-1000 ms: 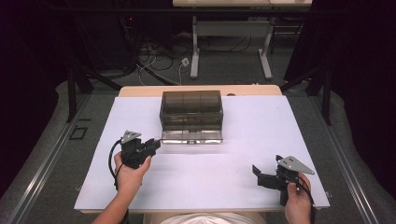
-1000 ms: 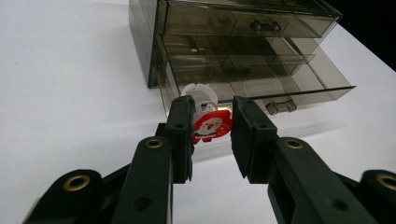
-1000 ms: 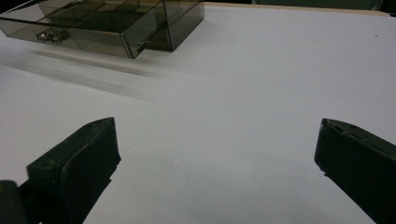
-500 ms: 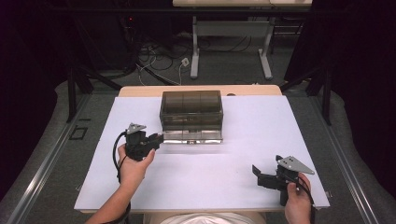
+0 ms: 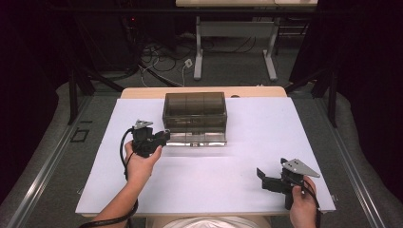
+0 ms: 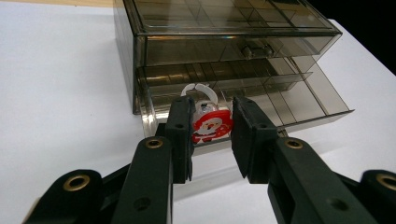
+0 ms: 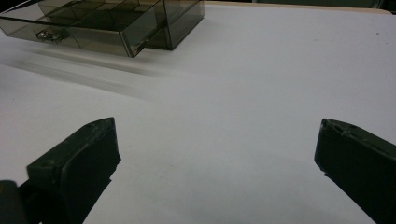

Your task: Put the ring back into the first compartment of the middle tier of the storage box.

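White matte table (image 5: 247, 156), smoky clear-plastic drawer box (image 5: 195, 111), glossy Santa ring (image 6: 212, 123).

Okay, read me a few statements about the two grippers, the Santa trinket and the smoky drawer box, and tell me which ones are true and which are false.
1. The left gripper is clamped on a small Santa trinket. True.
2. The lower drawer of the drawer box is pushed fully in. False: it is pulled out toward the person.
3. The right gripper has its jaws spread wide with nothing between them. True.
4. The right gripper sits against the drawer box. False: it is near the table's front right corner, well away from the box.
5. The table top is red. False: it is white.
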### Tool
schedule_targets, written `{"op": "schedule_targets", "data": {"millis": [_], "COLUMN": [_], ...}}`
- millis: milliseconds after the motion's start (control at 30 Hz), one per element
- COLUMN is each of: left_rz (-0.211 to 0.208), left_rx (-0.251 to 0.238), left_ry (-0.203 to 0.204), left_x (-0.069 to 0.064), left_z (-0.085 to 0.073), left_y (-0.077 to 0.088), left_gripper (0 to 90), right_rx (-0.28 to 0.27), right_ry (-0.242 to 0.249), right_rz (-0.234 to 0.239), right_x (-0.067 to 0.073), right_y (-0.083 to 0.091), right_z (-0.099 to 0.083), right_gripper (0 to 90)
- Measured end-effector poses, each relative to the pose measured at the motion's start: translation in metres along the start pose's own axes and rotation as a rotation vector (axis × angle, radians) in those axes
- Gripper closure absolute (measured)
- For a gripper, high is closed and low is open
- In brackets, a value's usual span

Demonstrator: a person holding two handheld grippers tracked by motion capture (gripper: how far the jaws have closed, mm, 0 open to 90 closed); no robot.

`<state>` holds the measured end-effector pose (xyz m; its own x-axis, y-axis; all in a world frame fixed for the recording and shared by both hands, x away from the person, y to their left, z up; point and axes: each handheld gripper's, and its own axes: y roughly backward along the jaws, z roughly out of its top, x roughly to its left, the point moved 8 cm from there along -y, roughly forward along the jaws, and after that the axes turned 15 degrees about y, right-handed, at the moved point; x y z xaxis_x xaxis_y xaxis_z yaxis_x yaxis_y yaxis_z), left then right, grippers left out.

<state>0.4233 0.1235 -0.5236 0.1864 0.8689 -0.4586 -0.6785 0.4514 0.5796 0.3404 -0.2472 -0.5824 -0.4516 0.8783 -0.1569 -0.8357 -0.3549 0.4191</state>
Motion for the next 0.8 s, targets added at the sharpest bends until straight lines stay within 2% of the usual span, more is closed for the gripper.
{"op": "schedule_targets", "data": {"millis": [267,600,700,800], "left_rz": [0.011,0.024,0.029,0.032], "left_rx": [0.008,0.012,0.028,0.021], "left_ry": [-0.003,0.018,0.019,0.034], "left_x": [-0.003,-0.001,0.0,0.0], "left_z": [0.003,0.004,0.003,0.003], "left_y": [-0.01,-0.023,-0.026,-0.031], "left_gripper": [68.8,68.9,68.9,68.9], "right_rx": [0.0,0.0,0.001,0.003], "right_ry": [0.005,0.006,0.005,0.001], "right_rz": [0.004,0.005,0.004,0.006], "right_x": [-0.001,-0.001,-0.001,0.0], "right_y": [0.0,0.0,0.0,0.0], "right_z": [0.0,0.0,0.0,0.0], "right_gripper": [0.0,0.0,0.0,0.0]}}
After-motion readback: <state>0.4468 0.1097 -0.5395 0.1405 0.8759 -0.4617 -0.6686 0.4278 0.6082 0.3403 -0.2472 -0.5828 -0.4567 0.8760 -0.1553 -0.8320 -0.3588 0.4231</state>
